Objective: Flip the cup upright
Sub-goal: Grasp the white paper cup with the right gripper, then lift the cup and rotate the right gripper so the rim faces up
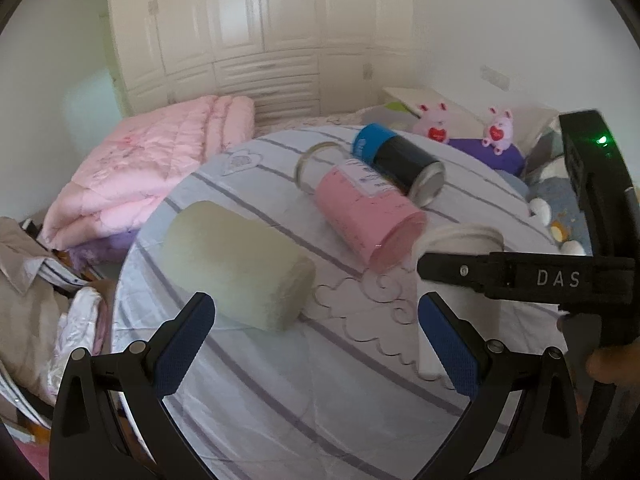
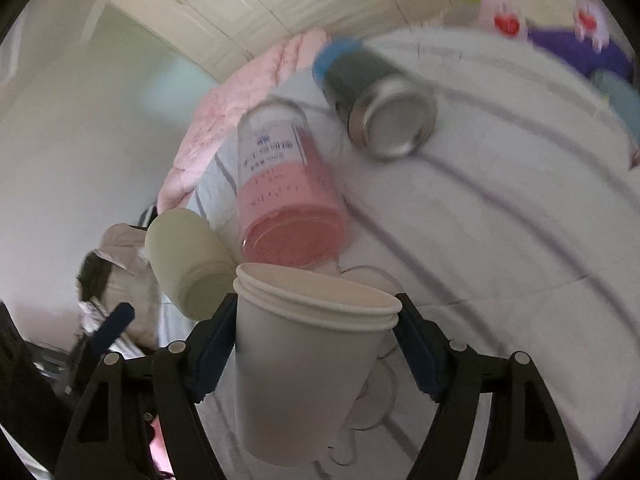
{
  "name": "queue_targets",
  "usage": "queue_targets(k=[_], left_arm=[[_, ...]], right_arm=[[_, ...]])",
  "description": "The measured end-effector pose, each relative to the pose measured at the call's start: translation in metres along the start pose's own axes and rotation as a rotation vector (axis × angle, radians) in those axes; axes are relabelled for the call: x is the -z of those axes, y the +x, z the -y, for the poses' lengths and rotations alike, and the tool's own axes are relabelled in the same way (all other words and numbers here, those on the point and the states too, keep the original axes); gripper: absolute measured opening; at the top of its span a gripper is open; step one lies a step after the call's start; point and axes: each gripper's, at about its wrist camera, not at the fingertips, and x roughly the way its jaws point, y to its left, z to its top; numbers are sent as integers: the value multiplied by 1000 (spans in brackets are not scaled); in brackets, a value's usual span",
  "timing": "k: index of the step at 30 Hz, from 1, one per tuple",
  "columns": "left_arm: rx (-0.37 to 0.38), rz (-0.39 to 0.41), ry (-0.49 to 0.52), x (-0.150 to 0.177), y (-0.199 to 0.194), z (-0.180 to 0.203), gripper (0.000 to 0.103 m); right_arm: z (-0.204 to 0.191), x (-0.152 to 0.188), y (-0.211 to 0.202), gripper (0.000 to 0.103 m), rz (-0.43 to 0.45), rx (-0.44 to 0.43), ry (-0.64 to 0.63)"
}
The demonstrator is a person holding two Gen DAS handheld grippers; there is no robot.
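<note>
A white paper cup (image 2: 304, 360), a stack of nested cups with its rim up, sits between the blue pads of my right gripper (image 2: 316, 344), which is shut on it above the striped bedsheet (image 2: 520, 280). The cup's rim (image 1: 464, 238) shows in the left wrist view behind the right gripper's black body. My left gripper (image 1: 316, 344) is open and empty, just in front of a pale green cup (image 1: 236, 268) lying on its side. A pink-bottomed clear cup (image 1: 360, 208) and a black bottle with a blue cap (image 1: 400, 160) also lie on their sides.
A folded pink quilt (image 1: 140, 172) lies at the left of the bed. Two pink plush toys (image 1: 436, 120) sit on a purple cushion at the back right. Clothes (image 1: 36, 280) are piled at the left edge. A white wardrobe (image 1: 260, 32) stands behind.
</note>
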Motion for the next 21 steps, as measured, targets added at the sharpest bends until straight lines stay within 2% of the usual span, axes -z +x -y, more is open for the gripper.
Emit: queue_targets(k=[4,8,12,16,21], left_arm=[[47,-14,14,-1,4,14,103],[94,-45,36,-1,11,34,103],[143,-56,40,-2,13,48,103],[106,-68,44,-3,22,56,103],[97,-86,17,1,29,53,103]], right_arm=[[-14,-3,-29,76,157,120,-160],[-19,-4,-41,76,249,186,-247],[-23,-4,-43,76,282,205,-282],[-24,-1,-47,76,308,214,-322],[-27,8,-45,76,330,251,-387]])
